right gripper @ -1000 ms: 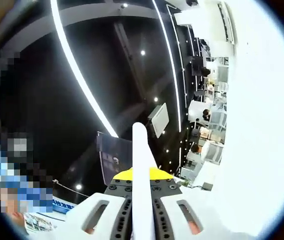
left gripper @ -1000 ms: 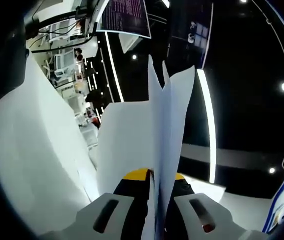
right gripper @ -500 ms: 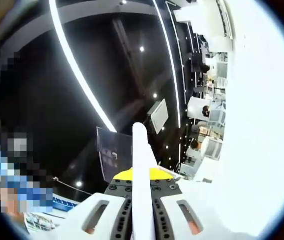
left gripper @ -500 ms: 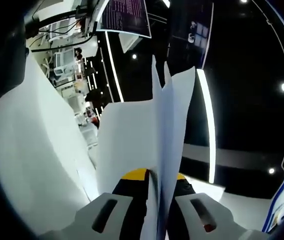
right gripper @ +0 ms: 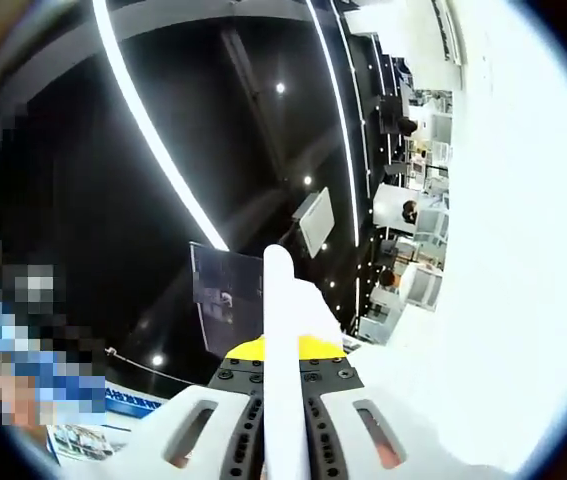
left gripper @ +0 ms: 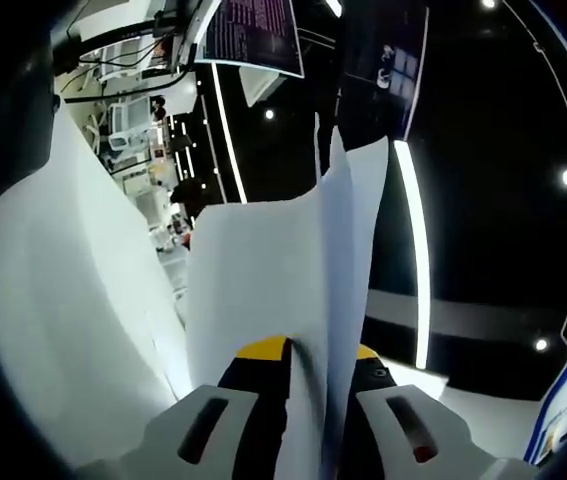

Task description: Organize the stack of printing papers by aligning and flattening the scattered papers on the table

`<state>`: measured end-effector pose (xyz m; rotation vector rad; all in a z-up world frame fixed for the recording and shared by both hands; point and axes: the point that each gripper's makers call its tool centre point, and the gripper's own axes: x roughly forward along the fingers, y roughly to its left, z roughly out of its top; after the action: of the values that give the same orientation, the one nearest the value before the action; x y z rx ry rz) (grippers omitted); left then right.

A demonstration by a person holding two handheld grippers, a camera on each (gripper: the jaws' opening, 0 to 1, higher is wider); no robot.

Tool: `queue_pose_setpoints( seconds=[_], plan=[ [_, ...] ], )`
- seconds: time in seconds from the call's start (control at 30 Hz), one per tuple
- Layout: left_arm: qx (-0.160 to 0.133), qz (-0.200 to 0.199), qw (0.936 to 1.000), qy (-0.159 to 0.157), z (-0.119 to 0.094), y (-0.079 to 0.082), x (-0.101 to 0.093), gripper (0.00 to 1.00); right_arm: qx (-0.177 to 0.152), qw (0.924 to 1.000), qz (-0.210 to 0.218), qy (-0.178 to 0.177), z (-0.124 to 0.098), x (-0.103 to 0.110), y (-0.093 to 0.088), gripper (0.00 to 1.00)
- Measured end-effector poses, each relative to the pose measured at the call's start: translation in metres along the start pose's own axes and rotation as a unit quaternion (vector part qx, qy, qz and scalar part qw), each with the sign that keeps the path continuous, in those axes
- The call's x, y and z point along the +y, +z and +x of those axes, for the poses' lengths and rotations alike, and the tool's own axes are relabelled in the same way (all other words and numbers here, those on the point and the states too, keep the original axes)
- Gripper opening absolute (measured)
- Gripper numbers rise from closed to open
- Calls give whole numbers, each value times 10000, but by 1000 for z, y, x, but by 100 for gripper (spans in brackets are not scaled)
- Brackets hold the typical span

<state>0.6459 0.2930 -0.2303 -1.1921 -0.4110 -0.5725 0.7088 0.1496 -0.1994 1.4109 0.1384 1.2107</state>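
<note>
In the left gripper view our left gripper (left gripper: 308,425) has its two pale grey jaws clamped on the thin white sheets of printing paper (left gripper: 263,290), which rise straight out between them toward the dark ceiling with its bright light strips (left gripper: 415,250). In the right gripper view our right gripper (right gripper: 283,420) is likewise closed on an edge of the same white paper, seen almost end-on as a narrow white band running up from the jaws.

The relation that matters: the paper lies directly ahead of both claws, its long axis along the jaws, lifted off the table and held between our two hands, so neither is nearer. In the left gripper view the top edges stand uneven, one corner poking above its neighbours, so we judge the sheets not yet aligned.

The table is hard to make out. We cannot count the sheets, and white sheet blanks out one side of each view.
</note>
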Motion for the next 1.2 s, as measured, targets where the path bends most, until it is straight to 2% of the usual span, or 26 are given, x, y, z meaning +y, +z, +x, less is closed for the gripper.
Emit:
queue_pose_setpoints(
  seconds=[0.83,1.2],
  plan=[
    [-13,-87,10000,-42,0,-1,-3,20,-83,9999,-60,-81,-3,-6,17,0],
    [-18,-94,9999,-36,0,-1,-3,20,-1,10000,17,-8,1,-2,4,0]
  ],
)
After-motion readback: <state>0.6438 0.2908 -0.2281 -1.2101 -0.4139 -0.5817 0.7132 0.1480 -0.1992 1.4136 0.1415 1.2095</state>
